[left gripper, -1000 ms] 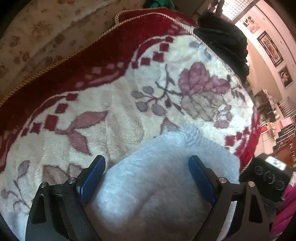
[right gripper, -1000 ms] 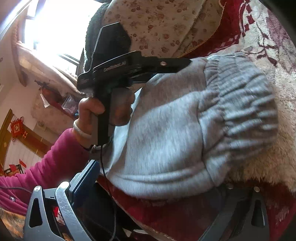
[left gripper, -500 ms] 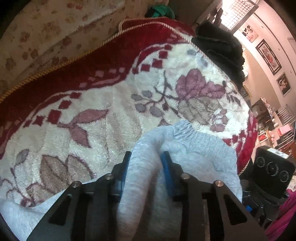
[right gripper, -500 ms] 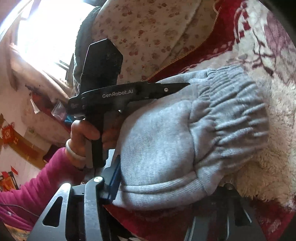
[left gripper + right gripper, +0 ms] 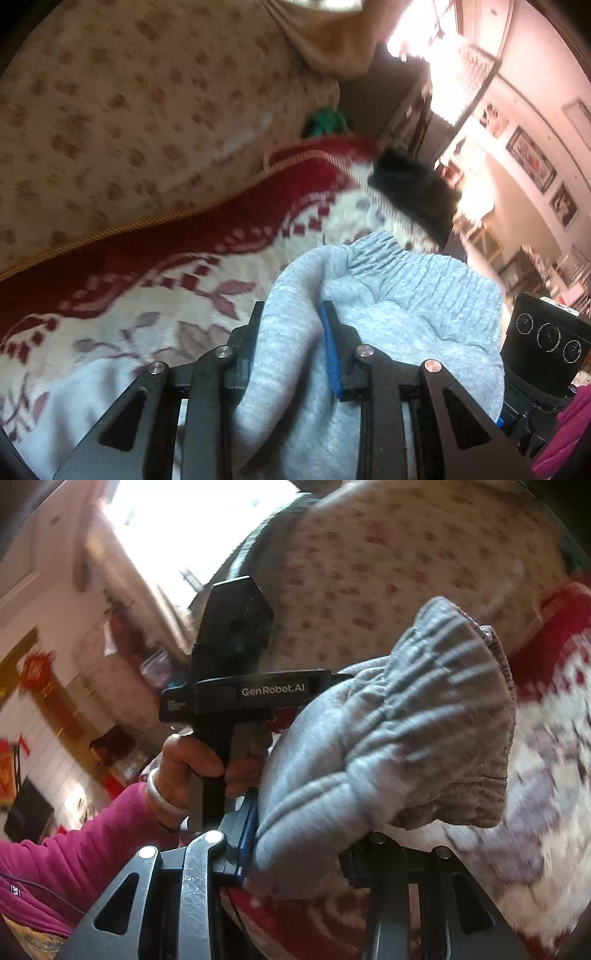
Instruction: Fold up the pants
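The grey pants point(image 5: 406, 306) are bunched at their ribbed waistband and lifted off the red and white floral blanket point(image 5: 166, 280). My left gripper point(image 5: 291, 314) is shut on a fold of the grey fabric. In the right wrist view the waistband point(image 5: 424, 716) hangs over my right gripper point(image 5: 306, 834), whose jaws are closed on the lower edge of the fabric. The left gripper's body point(image 5: 236, 686) shows there, held by a hand in a pink sleeve, at the pants' left side.
A beige floral cushion point(image 5: 129, 110) rises behind the blanket. A black garment point(image 5: 413, 188) lies at the blanket's far end, with a green item point(image 5: 325, 122) beyond it. The right gripper's black camera unit point(image 5: 546, 332) is at the right.
Both grippers went from open to shut on the pants, then lifted the waistband off the blanket. The views have tilted up toward the cushion.
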A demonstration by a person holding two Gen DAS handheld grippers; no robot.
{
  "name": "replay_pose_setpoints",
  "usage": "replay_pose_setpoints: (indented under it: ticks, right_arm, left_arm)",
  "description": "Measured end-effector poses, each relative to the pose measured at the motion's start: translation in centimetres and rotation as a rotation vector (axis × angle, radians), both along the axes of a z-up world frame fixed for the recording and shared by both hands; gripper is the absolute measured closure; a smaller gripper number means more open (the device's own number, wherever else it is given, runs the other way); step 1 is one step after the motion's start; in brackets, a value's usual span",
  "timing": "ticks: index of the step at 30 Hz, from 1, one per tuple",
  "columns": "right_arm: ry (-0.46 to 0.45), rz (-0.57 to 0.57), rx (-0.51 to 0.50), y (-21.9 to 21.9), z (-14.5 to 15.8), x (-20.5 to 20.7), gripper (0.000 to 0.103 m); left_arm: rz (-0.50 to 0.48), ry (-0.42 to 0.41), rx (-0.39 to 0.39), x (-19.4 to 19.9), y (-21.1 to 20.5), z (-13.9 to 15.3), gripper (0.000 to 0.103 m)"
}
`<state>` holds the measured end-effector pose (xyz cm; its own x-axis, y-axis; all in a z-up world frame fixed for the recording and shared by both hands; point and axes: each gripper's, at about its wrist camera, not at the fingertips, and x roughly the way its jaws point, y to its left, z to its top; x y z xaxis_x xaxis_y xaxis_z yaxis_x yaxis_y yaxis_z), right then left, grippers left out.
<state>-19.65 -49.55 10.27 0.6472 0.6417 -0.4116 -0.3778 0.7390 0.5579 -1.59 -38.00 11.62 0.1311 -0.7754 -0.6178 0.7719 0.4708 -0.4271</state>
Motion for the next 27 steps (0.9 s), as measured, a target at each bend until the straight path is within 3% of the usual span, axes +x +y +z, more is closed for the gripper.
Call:
replay_pose_setpoints:
  ticks: [6,12,15,19,23,24,26,27]
  right_arm:
    - [-0.098,0.154,-0.077,7.1,4.1,1.8,0.062]
    - [-0.136,0.299,-0.169,16.3,5.5,4.1,0.062]
    - [-0.147,0.357,-0.251,21.4,4.8,5.3,0.062]
    - [-0.140,0.457,-0.338,27.5,2.6,6.3,0.062]
    - [-0.044,0.534,-0.365,31.5,-1.0,7.6,0.060]
    - [-0.013,0.543,-0.357,31.9,-1.8,8.1,0.060]
    - [0.026,0.562,-0.332,32.2,-2.4,8.4,0.059]
    - [0.037,0.563,-0.328,32.3,-2.3,8.4,0.058]
  left_arm:
    - [0.144,-0.040,-0.077,-0.5,9.8,3.0,0.075]
    - [0.345,-0.042,-0.085,-0.7,20.8,2.8,0.076]
    - [0.492,-0.044,-0.037,-1.1,26.6,1.6,0.083]
    - [0.704,-0.033,0.074,-2.2,34.2,-1.5,0.084]
    - [0.845,-0.007,0.168,-4.4,39.0,-4.3,0.084]
    - [0.879,-0.011,0.186,-5.1,39.8,-4.6,0.078]
    - [0.969,-0.035,0.217,-6.5,41.8,-4.7,0.054]
    - [1.008,-0.058,0.231,-7.3,42.3,-4.6,0.036]
